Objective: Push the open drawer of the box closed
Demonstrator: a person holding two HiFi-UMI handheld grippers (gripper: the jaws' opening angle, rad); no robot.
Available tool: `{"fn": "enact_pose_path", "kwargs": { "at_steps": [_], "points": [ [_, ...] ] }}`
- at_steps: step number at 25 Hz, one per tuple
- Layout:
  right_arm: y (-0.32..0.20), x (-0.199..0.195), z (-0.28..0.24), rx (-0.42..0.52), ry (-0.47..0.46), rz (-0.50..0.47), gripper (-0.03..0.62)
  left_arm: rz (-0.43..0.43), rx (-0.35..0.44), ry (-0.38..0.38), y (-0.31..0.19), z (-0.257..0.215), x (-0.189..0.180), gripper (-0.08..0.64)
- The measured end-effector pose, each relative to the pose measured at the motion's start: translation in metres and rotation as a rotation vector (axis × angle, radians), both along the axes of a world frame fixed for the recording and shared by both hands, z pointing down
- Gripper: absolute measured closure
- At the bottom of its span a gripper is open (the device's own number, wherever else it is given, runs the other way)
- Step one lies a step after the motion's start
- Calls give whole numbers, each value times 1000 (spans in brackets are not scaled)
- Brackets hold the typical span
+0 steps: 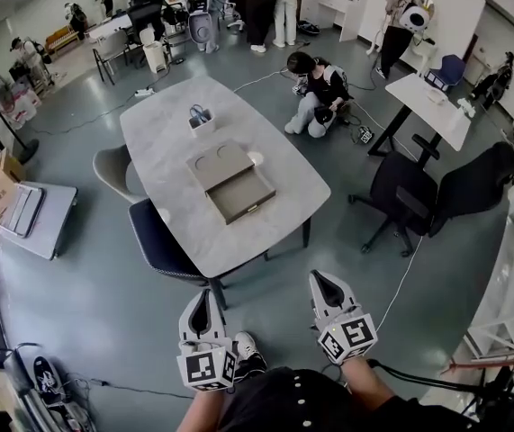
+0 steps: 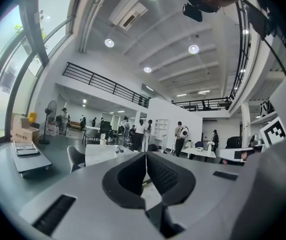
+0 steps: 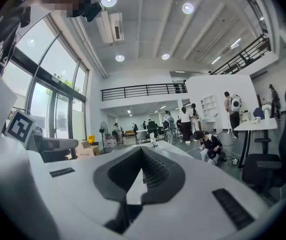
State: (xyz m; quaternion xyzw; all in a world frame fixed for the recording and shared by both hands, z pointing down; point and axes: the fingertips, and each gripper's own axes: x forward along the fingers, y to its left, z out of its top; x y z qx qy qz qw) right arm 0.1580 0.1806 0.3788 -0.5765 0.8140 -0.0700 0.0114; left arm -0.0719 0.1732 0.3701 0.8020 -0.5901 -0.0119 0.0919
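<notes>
Left gripper: jaws pressed together along a single seam, nothing between them, confirmed in the left gripper view. Right gripper: jaws likewise together and empty, confirmed in the right gripper view. Both grippers are held low and close to the body on bent forearms at the bottom of the head view, side by side but apart, tips pointing forward and slightly upward over bare floor, marker cubes facing the head camera. Neither gripper touches any object. Ahead of both sets of jaws stands a dark chair, tucked against the near edge of the table. Further ahead, well apart from the jaws, the box sits near the middle of the tabletop. Its drawer is pulled out towards the grippers and angled slightly to their right, its inside exposed. Beyond the box, at the far end of the table, stands a small container. Past the table, right of the jaws' line, a person sits on the floor.
</notes>
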Motion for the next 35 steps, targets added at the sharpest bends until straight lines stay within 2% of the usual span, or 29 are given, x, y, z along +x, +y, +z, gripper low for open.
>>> {"fn": "enact_pose_path", "kwargs": {
  "at_steps": [16,26,35],
  "points": [
    [-84,-41,10,-25,-4,51,595,30,15,-15,-100,-5,-55,543],
    [-120,-37,17,-53,-46,67,595,24,7,-5,-134,-1,-55,543],
    [-192,-32,12,-42,-57,33,595,-19,27,-6,-186,-8,-51,543]
  ]
}}
